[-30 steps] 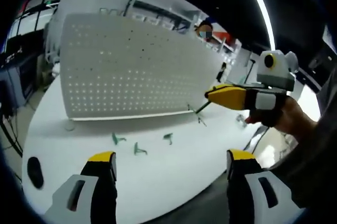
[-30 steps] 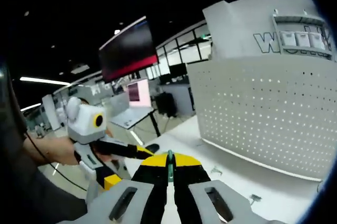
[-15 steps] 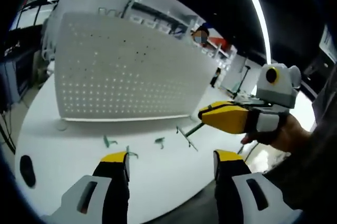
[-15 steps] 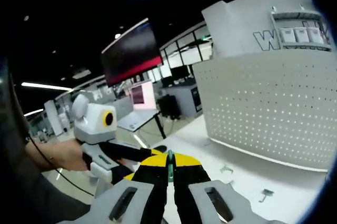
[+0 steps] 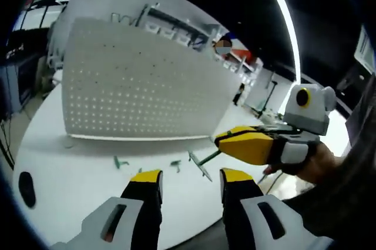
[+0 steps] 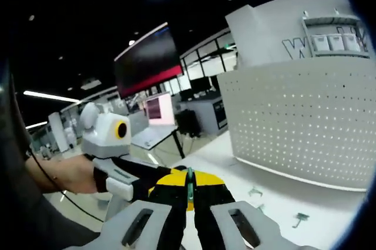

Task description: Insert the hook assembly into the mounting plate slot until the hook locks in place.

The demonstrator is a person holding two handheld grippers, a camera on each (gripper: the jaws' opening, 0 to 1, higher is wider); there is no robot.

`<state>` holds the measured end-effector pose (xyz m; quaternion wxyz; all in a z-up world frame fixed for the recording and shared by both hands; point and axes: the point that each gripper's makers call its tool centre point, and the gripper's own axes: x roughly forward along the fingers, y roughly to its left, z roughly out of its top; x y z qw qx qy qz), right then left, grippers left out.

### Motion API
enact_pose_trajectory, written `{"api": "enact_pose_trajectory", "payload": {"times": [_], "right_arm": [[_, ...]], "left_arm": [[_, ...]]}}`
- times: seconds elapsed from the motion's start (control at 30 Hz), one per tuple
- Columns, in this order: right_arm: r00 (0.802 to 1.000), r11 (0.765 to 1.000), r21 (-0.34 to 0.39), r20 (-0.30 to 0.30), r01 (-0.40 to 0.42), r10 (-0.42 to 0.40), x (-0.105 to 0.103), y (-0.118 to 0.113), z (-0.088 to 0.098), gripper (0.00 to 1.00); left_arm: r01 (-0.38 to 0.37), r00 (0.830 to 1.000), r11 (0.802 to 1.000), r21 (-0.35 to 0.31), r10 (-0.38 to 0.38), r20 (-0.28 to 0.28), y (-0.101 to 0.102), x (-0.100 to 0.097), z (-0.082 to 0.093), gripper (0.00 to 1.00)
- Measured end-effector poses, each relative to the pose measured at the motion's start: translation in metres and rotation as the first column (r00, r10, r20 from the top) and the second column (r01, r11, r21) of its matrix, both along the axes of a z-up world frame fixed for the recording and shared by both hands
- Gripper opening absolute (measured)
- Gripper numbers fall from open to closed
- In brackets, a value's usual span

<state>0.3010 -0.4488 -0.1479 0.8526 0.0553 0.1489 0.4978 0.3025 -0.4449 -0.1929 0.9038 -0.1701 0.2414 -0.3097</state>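
Note:
The white perforated mounting plate (image 5: 141, 85) stands upright on the white table (image 5: 64, 185). My right gripper (image 5: 218, 140) comes in from the right, shut on a thin green hook assembly (image 5: 202, 160) that sticks out just above and ahead of my left gripper (image 5: 191, 178). The left gripper's yellow-tipped jaws stand apart with nothing between them. In the right gripper view, my right gripper (image 6: 189, 175) pinches the green hook (image 6: 189, 184) upright; the left gripper (image 6: 126, 170), held by a hand, sits close on the left, and the plate (image 6: 305, 126) rises on the right.
Loose green hooks (image 5: 120, 162) (image 5: 175, 163) lie on the table below the plate; two more hooks (image 6: 255, 192) (image 6: 301, 217) appear in the right gripper view. A black oval object (image 5: 23, 182) rests near the table's left edge. A dark monitor (image 6: 147, 56) hangs behind.
My left gripper's jaws have drawn closer together. The right gripper with the hook has moved in toward the left gripper. Both views have shifted slightly.

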Motion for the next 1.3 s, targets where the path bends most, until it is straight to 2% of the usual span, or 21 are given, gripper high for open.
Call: {"api": "enact_pose_trajectory", "payload": {"times": [0.17, 0.33, 0.53, 0.77, 0.97, 1.23, 1.3], "right_arm": [[1.000, 1.000, 0.012, 0.014, -0.001, 0.001, -0.001, 0.004, 0.002, 0.00], [1.000, 1.000, 0.014, 0.029, -0.002, 0.001, -0.004, 0.005, 0.003, 0.00], [0.998, 1.000, 0.004, 0.064, 0.003, -0.003, -0.005, 0.005, 0.004, 0.00], [0.996, 1.000, -0.010, 0.089, -0.001, 0.002, -0.007, 0.005, 0.004, 0.00], [0.987, 0.999, -0.041, 0.163, 0.002, 0.004, -0.010, 0.005, 0.007, 0.01], [0.990, 1.000, -0.013, 0.143, 0.002, 0.000, -0.008, 0.002, 0.008, 0.01], [0.993, 1.000, 0.005, 0.117, 0.003, -0.003, -0.008, 0.001, 0.009, 0.01]], "left_arm": [[0.007, 1.000, 1.000, -0.029, -0.007, 0.003, -0.001, 0.000, 0.003, 0.22], [0.020, 1.000, 0.998, -0.059, -0.020, 0.006, -0.003, 0.000, 0.007, 0.14], [0.033, 0.999, 0.995, -0.097, -0.033, 0.008, -0.007, -0.002, 0.011, 0.07], [0.024, 1.000, 0.995, -0.097, -0.023, 0.006, -0.006, -0.001, 0.010, 0.06], [0.002, 0.999, 0.998, -0.057, 0.000, 0.036, -0.002, 0.001, 0.016, 0.03], [-0.018, 0.998, 0.999, -0.031, 0.020, 0.058, 0.001, 0.004, 0.020, 0.02], [-0.020, 0.998, 1.000, 0.006, 0.020, 0.060, 0.002, 0.005, 0.018, 0.01]]}}
